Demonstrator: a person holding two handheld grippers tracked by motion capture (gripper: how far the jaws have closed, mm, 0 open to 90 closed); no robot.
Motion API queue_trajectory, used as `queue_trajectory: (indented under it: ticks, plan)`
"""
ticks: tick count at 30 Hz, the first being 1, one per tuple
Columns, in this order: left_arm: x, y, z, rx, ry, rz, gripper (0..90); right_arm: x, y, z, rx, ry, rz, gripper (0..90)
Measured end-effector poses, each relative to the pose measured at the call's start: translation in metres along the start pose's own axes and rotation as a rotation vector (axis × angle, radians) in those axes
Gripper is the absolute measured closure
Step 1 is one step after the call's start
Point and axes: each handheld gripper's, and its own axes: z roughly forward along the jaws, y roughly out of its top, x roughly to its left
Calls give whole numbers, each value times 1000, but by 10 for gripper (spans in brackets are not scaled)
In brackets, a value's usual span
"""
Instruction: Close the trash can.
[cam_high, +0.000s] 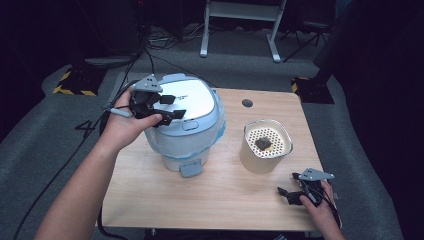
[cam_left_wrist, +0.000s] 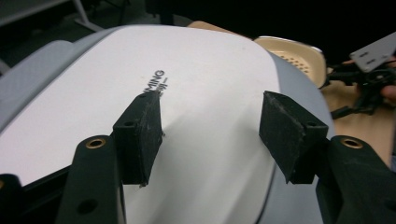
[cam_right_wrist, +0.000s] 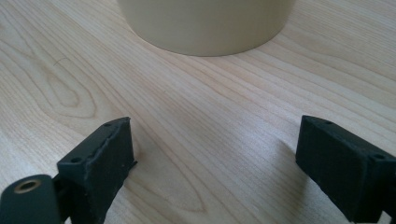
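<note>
A: Left claw (cam_high: 167, 106) status?
B: Released, nothing between the jaws; hovering over the cooker (cam_high: 186, 122) lid (cam_left_wrist: 196, 93), pads just above the white panel; cooker sits at 10 o'clock on the worktop (cam_high: 220, 195).
A: Right claw (cam_high: 292, 192)?
B: Released too, jaws wide, empty; low over the worktop at 4 o'clock; beige pot (cam_high: 265, 146) just beyond it at 2 o'clock, apart from the cooker.

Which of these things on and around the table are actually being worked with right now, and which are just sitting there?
In use:
- rice cooker, lid shut
- left tool, open, over the cooker's white lid

Just sitting there:
- cream perforated pot
- right tool, open, low over the wooden table
- white frame behind
</note>
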Motion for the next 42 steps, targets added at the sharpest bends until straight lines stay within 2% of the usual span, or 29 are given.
queue_trajectory:
  ticks: [9,15,16,18,22,24,25,26,27,28,29,32,38,42]
  plan:
    - [0,-1,6,-30,27,-7,388,0,0,0,0,0,1,115]
    - [-4,4,8,6,36,1,391,0,0,0,-1,0,1,116]
    - [-6,4,9,36,53,27,398,0,0,0,-1,-1,1,116]
    - [-8,6,10,41,59,25,395,0,0,0,-1,0,0,118]
    - [-5,2,12,-4,37,31,392,1,0,0,-1,3,-1,118]
    - [-5,0,11,-18,39,26,384,1,0,-1,0,2,-2,118]
    - [-6,-1,11,-18,49,28,330,1,0,-1,0,3,-2,118]
    - [-7,-1,10,-19,55,37,270,1,0,-1,0,3,-2,118]
    - [-9,-1,9,-37,46,46,258,1,0,-1,0,3,-1,118]
    - [-11,0,4,-78,24,46,262,1,0,0,-2,5,0,118]
    - [-13,1,2,-97,15,42,257,1,0,0,-2,5,0,118]
    - [-22,2,-9,-129,-6,61,254,1,0,0,-3,7,0,119]
    - [-46,-6,-26,-106,-20,114,251,-2,-1,-1,-2,26,-14,122]
    - [-56,-18,-34,-87,-12,119,251,-3,0,0,-2,37,-23,122]
